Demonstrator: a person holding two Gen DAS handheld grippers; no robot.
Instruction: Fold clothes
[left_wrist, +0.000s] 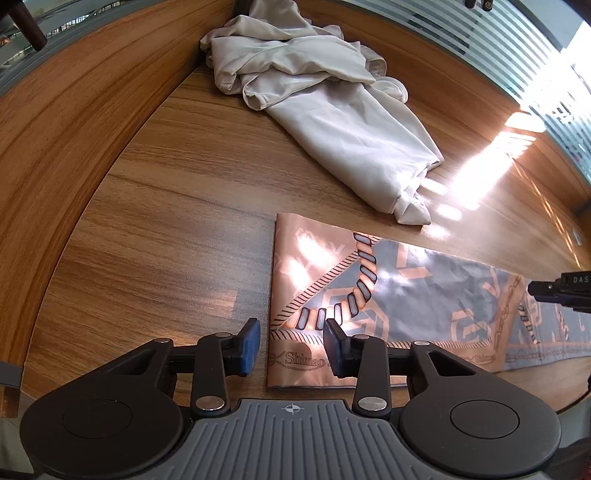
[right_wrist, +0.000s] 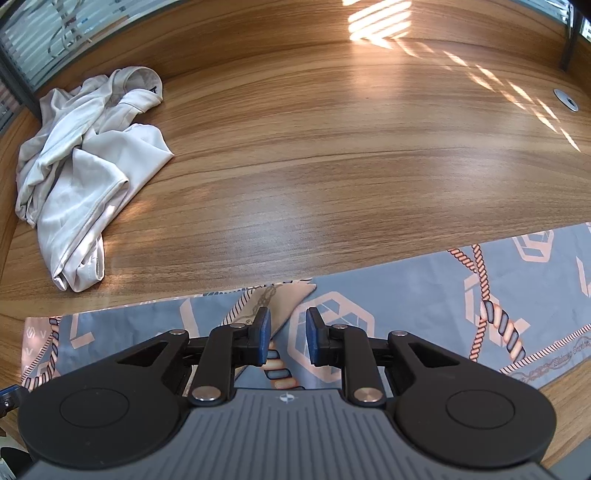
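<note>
A long folded scarf (left_wrist: 424, 291) in peach and blue-grey with a rope print lies flat along the near side of the wooden table (left_wrist: 166, 221). My left gripper (left_wrist: 291, 345) hovers open over its left end, the cloth's edge showing between the blue pads untouched. In the right wrist view the same scarf (right_wrist: 406, 295) stretches across, with a peach corner folded over near the middle. My right gripper (right_wrist: 290, 336) stands open just above that corner, gripping nothing. Its tip (left_wrist: 561, 290) shows at the right edge of the left wrist view.
A crumpled beige garment (left_wrist: 332, 110) (right_wrist: 85, 166) lies at the back of the table by the corner. A raised wooden panel (left_wrist: 74, 110) curves along the left, and striped frosted glass (left_wrist: 498, 44) stands behind. A round cable grommet (right_wrist: 565, 99) sits far right. Sunlight patches fall on the wood.
</note>
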